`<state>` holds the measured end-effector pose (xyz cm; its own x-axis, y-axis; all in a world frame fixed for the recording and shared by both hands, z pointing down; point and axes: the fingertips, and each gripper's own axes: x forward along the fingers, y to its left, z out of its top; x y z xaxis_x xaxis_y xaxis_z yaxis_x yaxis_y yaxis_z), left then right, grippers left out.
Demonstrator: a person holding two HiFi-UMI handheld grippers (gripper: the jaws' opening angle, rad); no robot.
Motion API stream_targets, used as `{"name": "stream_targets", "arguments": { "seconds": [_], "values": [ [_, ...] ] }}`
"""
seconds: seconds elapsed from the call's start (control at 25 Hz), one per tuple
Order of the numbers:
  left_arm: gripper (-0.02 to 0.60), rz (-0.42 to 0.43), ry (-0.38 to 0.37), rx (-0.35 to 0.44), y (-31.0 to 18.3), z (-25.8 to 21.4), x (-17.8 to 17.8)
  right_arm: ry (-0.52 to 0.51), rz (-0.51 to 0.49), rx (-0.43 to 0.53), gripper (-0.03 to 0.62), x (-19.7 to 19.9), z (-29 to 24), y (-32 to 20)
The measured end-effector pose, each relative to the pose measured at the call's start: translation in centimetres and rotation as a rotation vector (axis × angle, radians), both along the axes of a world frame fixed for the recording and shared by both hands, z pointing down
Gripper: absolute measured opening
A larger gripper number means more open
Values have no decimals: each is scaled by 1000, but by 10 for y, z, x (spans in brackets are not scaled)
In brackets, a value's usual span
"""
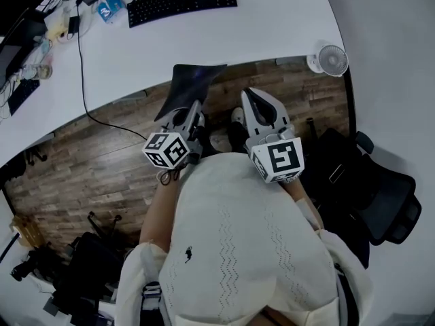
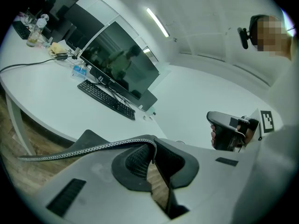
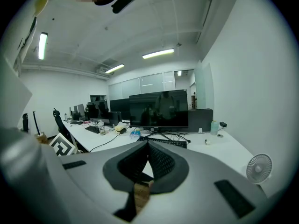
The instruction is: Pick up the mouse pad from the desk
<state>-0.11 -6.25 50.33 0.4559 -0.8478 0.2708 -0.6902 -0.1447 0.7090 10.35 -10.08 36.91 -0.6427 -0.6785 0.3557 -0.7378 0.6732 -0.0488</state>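
My left gripper (image 1: 193,112): jaws pinched on the rim of the thin dark mouse pad with a stitched edge (image 1: 194,83). The pad is lifted off the white curved desk (image 1: 272,26), just beside its near edge. My right gripper (image 1: 253,99): jaws pressed together, empty.

white curved desk (image 1: 272,26) over wood-plank floor (image 1: 81,175).

Near edge of the mouse pad (image 1: 195,80) hidden behind the left gripper (image 1: 195,111), head view

keyboard (image 1: 182,3) on desk (image 1: 224,36) — fan (image 1: 334,60) right
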Motion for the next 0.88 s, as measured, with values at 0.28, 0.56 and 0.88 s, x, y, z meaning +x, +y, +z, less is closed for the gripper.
{"name": "stream_targets", "arguments": {
  "seconds": [0.28,0.56,0.88],
  "values": [
    [23,-12,-18,24,-6,-8,-9,-9,-1,26,2,-4,-7,-4],
    [23,-19,-31,48,-13,-18,-17,-12,-7,40,2,-8,-10,-6],
    [23,-36,-49,62,-22,-26,-27,-32,-15,63,2,-17,-19,-15]
  ]
}}
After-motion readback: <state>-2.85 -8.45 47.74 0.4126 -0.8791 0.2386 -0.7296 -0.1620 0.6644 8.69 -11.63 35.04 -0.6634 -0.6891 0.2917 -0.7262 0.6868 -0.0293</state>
